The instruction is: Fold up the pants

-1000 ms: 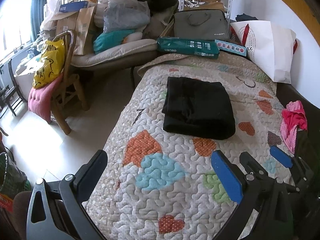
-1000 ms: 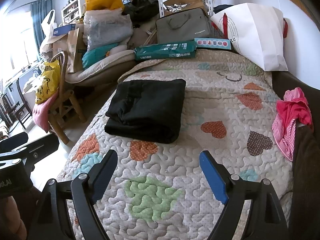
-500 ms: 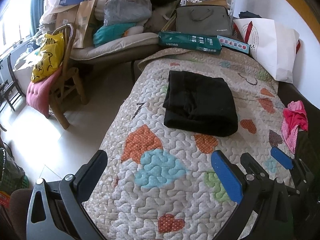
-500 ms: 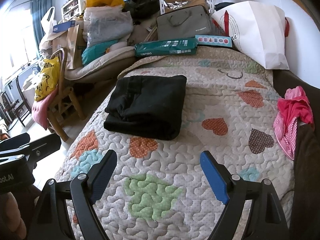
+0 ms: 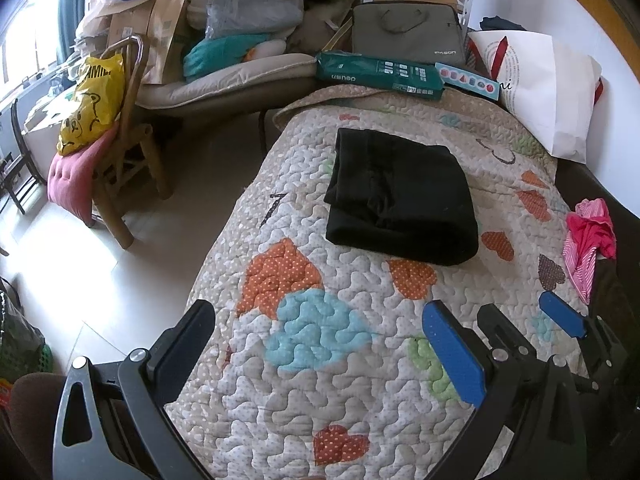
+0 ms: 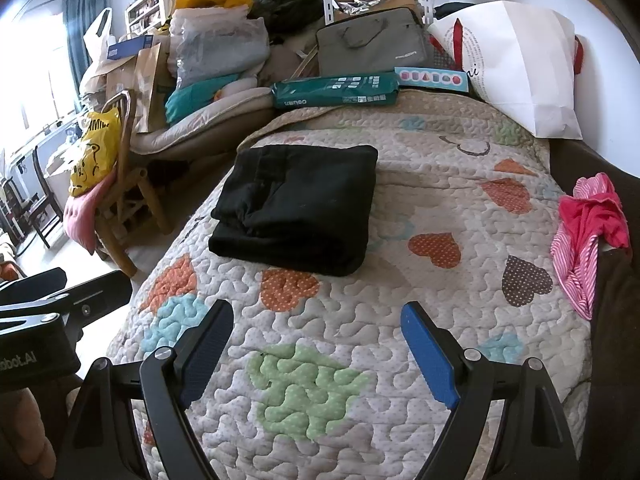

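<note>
Black pants [image 5: 400, 196] lie folded into a compact rectangle on the quilted bedspread [image 5: 320, 380], ahead of both grippers and clear of them. Left gripper [image 5: 320, 344]: jaws spread wide, nothing between them, only quilt beneath. Right gripper [image 6: 316, 344]: jaws likewise wide apart and empty; pants sit ahead and slightly left of it. Pink striped garment [image 6: 584, 232] lies far right of the right gripper, at the bed's edge.

Black pants [image 5: 400, 196] [image 6: 296, 208] lying folded into thick rectangular stack, flat on quilt [image 5: 320, 380], toward its left edge, untouched.
</note>
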A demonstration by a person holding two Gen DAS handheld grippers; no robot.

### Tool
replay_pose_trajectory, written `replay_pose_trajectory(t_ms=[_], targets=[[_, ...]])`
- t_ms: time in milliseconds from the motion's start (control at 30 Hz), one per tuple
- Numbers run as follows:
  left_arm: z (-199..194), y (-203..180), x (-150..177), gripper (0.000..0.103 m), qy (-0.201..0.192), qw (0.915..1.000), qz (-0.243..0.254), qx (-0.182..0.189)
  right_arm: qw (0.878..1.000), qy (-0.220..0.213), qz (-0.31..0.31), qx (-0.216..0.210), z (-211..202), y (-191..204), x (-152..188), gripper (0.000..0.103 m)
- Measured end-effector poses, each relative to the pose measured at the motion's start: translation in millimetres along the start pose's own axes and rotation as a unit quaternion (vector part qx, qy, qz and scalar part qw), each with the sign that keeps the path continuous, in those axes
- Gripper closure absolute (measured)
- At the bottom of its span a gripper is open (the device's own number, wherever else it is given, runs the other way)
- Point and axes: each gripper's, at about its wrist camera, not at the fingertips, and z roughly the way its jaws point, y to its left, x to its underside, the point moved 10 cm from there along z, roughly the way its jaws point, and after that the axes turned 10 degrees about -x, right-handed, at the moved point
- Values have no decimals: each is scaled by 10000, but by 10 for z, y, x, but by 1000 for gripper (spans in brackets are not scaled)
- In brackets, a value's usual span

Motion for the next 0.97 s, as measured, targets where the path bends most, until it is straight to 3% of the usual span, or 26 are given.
replay_pose_trajectory(t_ms=[967], targets=[[41, -71, 11, 0, 246, 9994, 23, 253, 9999, -71, 14, 83, -81, -38, -12, 13]])
